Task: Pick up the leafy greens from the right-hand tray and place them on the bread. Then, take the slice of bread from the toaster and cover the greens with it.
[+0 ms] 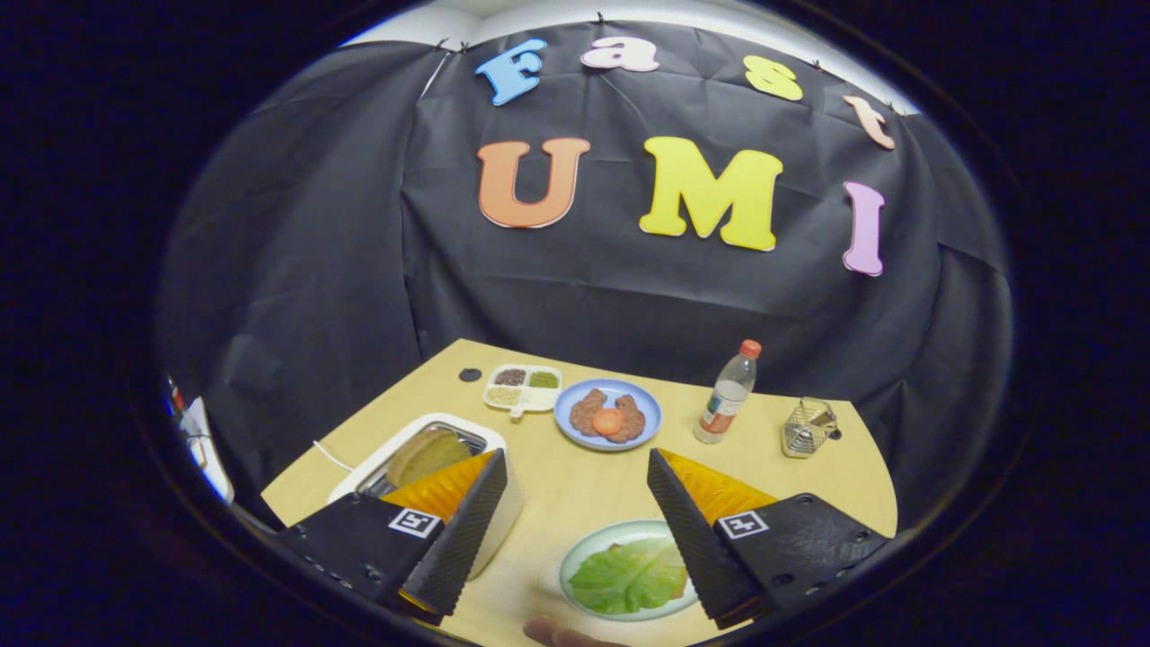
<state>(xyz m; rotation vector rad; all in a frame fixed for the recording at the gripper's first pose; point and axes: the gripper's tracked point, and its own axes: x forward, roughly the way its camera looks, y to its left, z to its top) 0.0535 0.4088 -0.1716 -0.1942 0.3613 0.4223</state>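
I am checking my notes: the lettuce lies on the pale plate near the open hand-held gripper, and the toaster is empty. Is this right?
Not quite. The toaster is not empty: the gripper view shows a slice of bread in its slot. The rest holds: the lettuce lies on the pale plate near the open hand-held gripper.

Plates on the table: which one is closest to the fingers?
The pale green plate holding the lettuce leaf. It lies between the open fingers of the gripper, partly behind one. The blue plate with patties and tomato sits farther off, beyond the fingers.

Green leaf (pixel 629 575) lies flat on its tray (pixel 584 548) — bread slice (pixel 427 454) upright in toaster (pixel 395 458).
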